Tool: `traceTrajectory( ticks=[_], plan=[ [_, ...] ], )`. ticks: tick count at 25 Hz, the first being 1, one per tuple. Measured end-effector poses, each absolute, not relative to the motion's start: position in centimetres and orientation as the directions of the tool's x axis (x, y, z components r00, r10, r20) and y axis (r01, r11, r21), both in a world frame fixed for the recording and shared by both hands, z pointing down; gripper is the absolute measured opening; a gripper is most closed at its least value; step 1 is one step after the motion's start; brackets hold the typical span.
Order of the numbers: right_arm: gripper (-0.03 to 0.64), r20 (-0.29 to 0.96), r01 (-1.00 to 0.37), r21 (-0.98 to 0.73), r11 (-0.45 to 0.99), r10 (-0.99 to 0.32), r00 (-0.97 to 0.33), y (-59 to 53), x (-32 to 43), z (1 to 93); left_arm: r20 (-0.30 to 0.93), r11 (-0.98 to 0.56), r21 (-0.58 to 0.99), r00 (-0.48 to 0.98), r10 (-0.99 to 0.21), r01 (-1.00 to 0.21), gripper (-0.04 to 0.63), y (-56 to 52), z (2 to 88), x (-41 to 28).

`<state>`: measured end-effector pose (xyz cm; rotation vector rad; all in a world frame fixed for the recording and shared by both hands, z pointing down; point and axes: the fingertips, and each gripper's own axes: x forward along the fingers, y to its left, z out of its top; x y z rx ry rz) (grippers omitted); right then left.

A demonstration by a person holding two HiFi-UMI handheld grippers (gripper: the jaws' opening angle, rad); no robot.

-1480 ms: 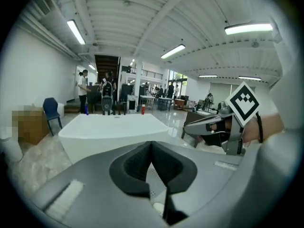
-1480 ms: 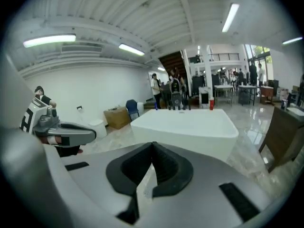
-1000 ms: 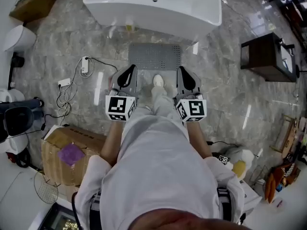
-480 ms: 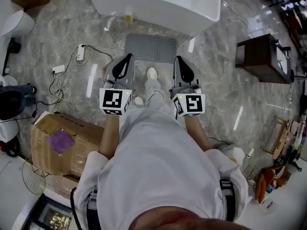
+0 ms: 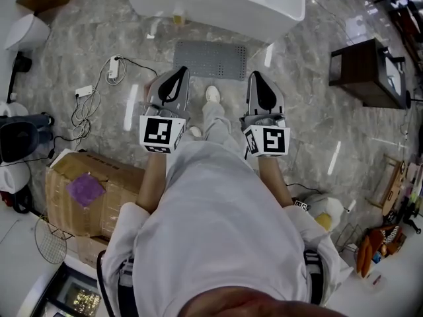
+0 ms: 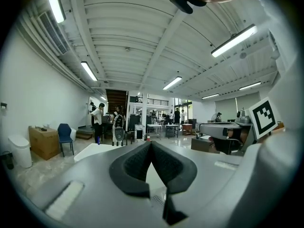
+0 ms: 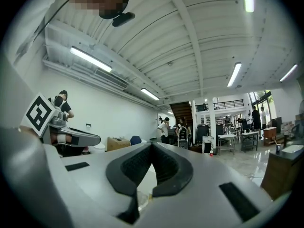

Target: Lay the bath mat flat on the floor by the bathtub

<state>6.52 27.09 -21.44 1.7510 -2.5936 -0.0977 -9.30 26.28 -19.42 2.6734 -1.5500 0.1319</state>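
**Mat down, both grippers empty**

The grey rectangular bath mat (image 5: 210, 59) lies flat on the glossy, veined grey stone floor (image 5: 304, 117). Its long edge sits just beside the smooth, rounded white bathtub (image 5: 211, 2). No fold or curled corner shows, so the task looks finished, with at most a squaring-up left. A regular grid of dots covers the mat, which suggests a rubbery, grippy surface. The left gripper (image 5: 178, 72) and right gripper (image 5: 255, 76) are held clear of it. Each has its jaws together on nothing, and the black ribbed pads (image 6: 135, 165) meet.

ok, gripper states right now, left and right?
Left gripper: closed, holding nothing.
Right gripper: closed, holding nothing.
The mat is on the floor, in neither.
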Motion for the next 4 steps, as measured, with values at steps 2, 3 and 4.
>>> traceTrajectory(
  ticks=[2,3,4],
  plan=[
    [0.0,-0.022,-0.932,0.054,0.358,-0.933,-0.36,27.47,7.3,-21.16,0.102,-0.502,0.008,0.5,-0.86,-0.865,-0.003,26.61,-19.11,-8.89],
    [0.0,-0.02,-0.935,0.052,0.352,-0.935,-0.353,27.59,7.62,-21.02,0.102,-0.504,0.011,0.502,-0.859,-0.864,-0.004,26.71,-18.96,-8.74],
    [0.0,-0.019,-0.937,0.05,0.346,-0.938,-0.347,27.7,7.93,-20.88,0.102,-0.506,0.015,0.505,-0.857,-0.862,-0.004,26.8,-18.82,-8.6]
  ],
)
